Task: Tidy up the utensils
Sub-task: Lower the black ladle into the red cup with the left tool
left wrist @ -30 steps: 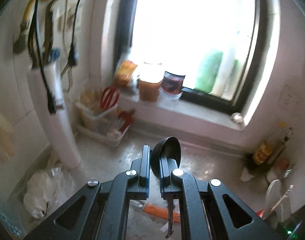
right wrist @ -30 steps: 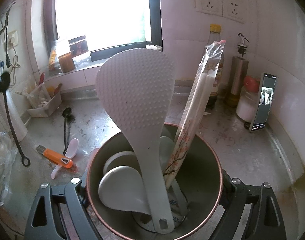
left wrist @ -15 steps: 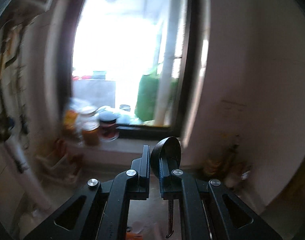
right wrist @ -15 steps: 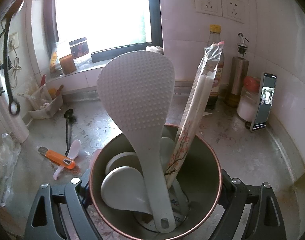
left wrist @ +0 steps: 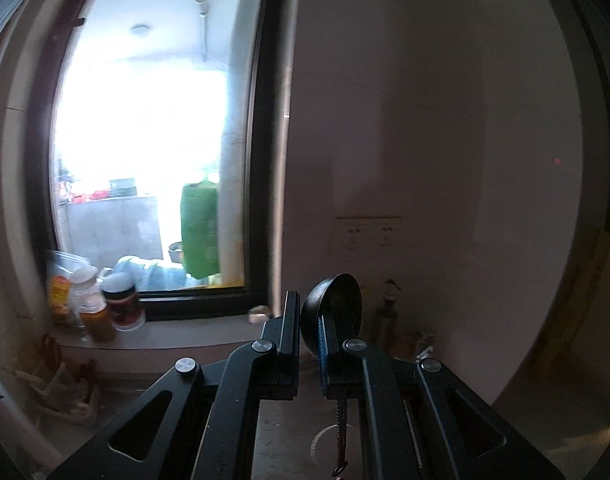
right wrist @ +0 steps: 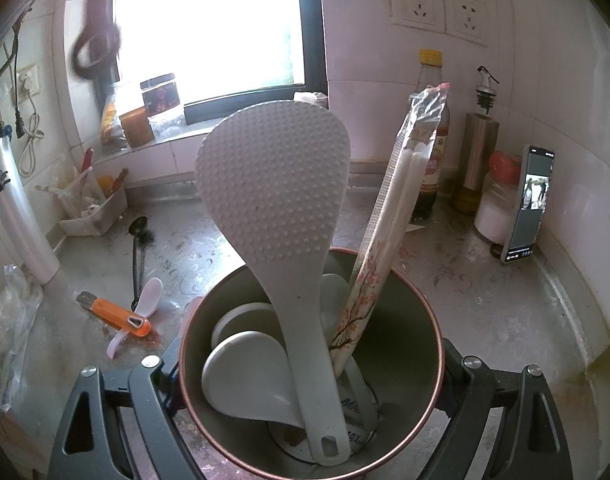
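Left gripper [left wrist: 308,332] raised high, aimed at window and wall, jaws pinching a small black ladle-shaped spoon [left wrist: 332,312] by its neck, bowl up, thin handle dangling below with hooked end free. Right gripper [right wrist: 309,364] low over the table [right wrist: 485,304], jaws spread wide and clamped around a round metal holder pot with copper-coloured rim [right wrist: 409,320]. Risks, judged: thin neck held off-centre against one pad, so a quick swing could twist the spoon or let it slip out; dangling handle could catch on the tall white dimpled rice paddle [right wrist: 277,196] or the plastic-sleeved pack of white chopsticks [right wrist: 401,200] during lowering, tipping either out; pot already crowded, so a blind drop may bounce off the rim. Pot contents: paddle standing handle-down, chopstick pack leaning right, two pale flat spoon-like pieces [right wrist: 241,372] low inside, exact kind unclear. Loose on the table to the left: second black spoon [right wrist: 138,236], small white spoon [right wrist: 145,300] and orange-handled peeler [right wrist: 117,314] lying crossed and touching. Clear plastic bin [right wrist: 93,212] below the sill holding assorted small tools, not identifiable.
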The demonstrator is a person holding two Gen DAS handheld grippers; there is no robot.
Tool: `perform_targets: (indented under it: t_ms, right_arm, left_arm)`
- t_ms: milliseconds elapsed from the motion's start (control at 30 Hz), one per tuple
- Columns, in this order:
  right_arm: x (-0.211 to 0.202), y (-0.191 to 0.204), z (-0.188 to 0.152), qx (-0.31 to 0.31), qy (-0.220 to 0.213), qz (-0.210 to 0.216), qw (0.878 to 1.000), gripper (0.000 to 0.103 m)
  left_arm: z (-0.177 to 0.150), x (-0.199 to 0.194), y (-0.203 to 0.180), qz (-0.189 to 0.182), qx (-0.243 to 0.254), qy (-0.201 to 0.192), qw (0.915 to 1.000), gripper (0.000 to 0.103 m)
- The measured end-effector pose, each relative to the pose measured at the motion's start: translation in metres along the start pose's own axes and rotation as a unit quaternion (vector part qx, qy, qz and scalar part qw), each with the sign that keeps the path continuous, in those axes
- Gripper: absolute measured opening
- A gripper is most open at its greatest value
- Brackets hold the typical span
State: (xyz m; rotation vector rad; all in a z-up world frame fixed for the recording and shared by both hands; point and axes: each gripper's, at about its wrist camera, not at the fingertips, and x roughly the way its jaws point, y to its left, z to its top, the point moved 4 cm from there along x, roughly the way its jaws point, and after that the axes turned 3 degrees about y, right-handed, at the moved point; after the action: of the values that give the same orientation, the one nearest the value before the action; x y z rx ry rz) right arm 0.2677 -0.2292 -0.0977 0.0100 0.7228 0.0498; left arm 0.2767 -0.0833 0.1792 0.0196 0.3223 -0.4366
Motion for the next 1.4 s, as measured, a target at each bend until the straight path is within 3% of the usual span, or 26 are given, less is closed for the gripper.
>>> perform_targets:
  t_ms: [367, 700, 900, 1233, 1400]
  right_arm:
    - [0.0, 0.002, 0.0, -0.009, -0.002, -0.008, 1.0, 0.092]
    - [-0.001, 0.005, -0.001, -0.009, 0.0, -0.011, 1.0, 0.092]
    - [0.001, 0.004, -0.002, -0.008, 0.004, -0.011, 1.0, 0.092]
    - [0.003, 0.004, 0.001, -0.006, 0.006, -0.012, 1.0, 0.092]
    - [0.003, 0.003, 0.002, -0.007, 0.006, -0.012, 1.0, 0.092]
  left_arm:
    - [-0.049, 0.041, -0.005, -0.033, -0.022, 0.046, 0.9982, 0.007]
    - [-0.106, 0.063, 0.002, -0.049, -0.05, 0.121, 0.9902, 0.007]
    - [-0.132, 0.065, 0.003, -0.067, -0.063, 0.16, 0.9828, 0.007]
    - [-0.165, 0.085, 0.009, -0.091, -0.099, 0.233, 0.9632, 0.007]
    - [-0.173, 0.088, 0.005, -0.101, -0.099, 0.245, 0.9591, 0.007]
